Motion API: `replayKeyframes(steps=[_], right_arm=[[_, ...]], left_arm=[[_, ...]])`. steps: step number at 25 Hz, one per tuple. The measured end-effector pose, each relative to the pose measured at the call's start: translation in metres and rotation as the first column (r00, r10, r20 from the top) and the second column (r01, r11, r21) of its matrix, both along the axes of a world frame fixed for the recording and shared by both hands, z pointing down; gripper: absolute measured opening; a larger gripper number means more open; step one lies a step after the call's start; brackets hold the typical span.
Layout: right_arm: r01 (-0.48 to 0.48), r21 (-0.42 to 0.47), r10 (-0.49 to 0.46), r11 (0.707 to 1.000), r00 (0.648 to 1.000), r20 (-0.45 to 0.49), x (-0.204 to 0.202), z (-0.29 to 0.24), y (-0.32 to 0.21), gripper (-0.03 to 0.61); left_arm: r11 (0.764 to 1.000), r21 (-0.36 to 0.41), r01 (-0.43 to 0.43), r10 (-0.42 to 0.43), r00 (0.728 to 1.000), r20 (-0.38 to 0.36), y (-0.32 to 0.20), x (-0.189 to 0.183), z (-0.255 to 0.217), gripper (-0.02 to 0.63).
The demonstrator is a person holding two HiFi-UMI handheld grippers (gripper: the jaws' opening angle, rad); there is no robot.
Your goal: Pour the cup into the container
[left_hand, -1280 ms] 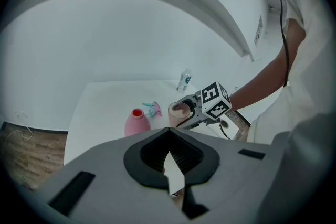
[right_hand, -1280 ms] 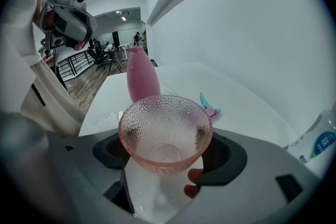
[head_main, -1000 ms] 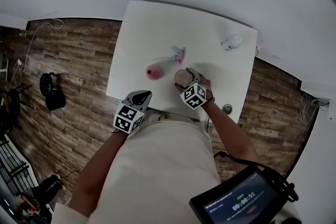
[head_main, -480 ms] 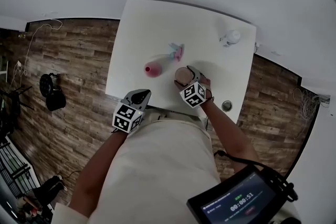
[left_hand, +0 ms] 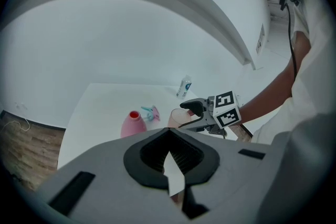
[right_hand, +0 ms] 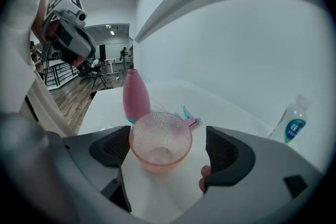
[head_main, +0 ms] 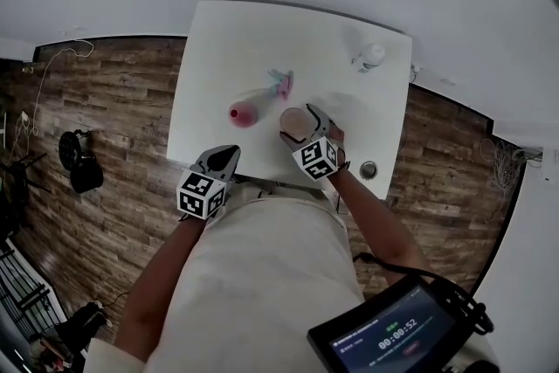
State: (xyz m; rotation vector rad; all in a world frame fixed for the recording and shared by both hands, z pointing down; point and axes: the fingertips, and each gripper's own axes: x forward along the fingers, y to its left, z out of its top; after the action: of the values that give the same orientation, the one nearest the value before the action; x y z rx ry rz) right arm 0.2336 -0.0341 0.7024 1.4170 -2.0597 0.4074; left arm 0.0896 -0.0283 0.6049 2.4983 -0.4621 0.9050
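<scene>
A see-through pink cup (head_main: 295,123) (right_hand: 160,141) stands on the white table (head_main: 218,48) near its front edge. My right gripper (head_main: 303,123) (right_hand: 168,147) is open with its jaws on either side of the cup; a gap shows at the right pad. A pink bottle (head_main: 243,113) (right_hand: 136,96) with an open neck stands just left of the cup. My left gripper (head_main: 218,158) (left_hand: 170,165) hangs shut and empty off the table's front edge, pointing at the bottle (left_hand: 133,124) and the cup (left_hand: 178,117).
A pink and teal spray nozzle (head_main: 281,83) (right_hand: 189,117) lies behind the bottle and cup. A small clear water bottle (head_main: 369,57) (right_hand: 294,120) stands at the table's far right corner. Wooden floor surrounds the table; a white wall runs behind it.
The head view has shifted a little. Both grippers keep their places relative to the table, and the cup stays between the right jaws.
</scene>
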Motion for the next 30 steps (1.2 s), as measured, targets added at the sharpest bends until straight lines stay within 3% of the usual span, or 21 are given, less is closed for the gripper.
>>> replayKeyframes(steps=[8,16,25,30], right_arm=[[-0.082,0.190,0.075,0.978,0.996,0.046,0.010,-0.086,-0.003,0.431],[-0.156,0.341,0.135,0.927,0.987,0.086,0.021,-0.178,0.007,0.285],[-0.215,0.375,0.216,0.902,0.976,0.040,0.006,-0.211,0.037,0.258],[-0.283,0.360,0.293,0.889,0.956,0.028,-0.002,-0.205,0.044,0.255]], left_arm=[[0.998,0.002,0.066,-0.066,0.994,-0.089,-0.013,0.007,-0.022,0.009],[0.991,0.053,0.121,-0.109,0.974,-0.197,-0.041,0.013,-0.065,0.009],[0.985,0.127,0.114,-0.083,0.970,-0.226,-0.043,-0.011,-0.079,0.009],[0.991,0.114,0.072,-0.046,0.976,-0.214,-0.044,-0.027,-0.070,0.009]])
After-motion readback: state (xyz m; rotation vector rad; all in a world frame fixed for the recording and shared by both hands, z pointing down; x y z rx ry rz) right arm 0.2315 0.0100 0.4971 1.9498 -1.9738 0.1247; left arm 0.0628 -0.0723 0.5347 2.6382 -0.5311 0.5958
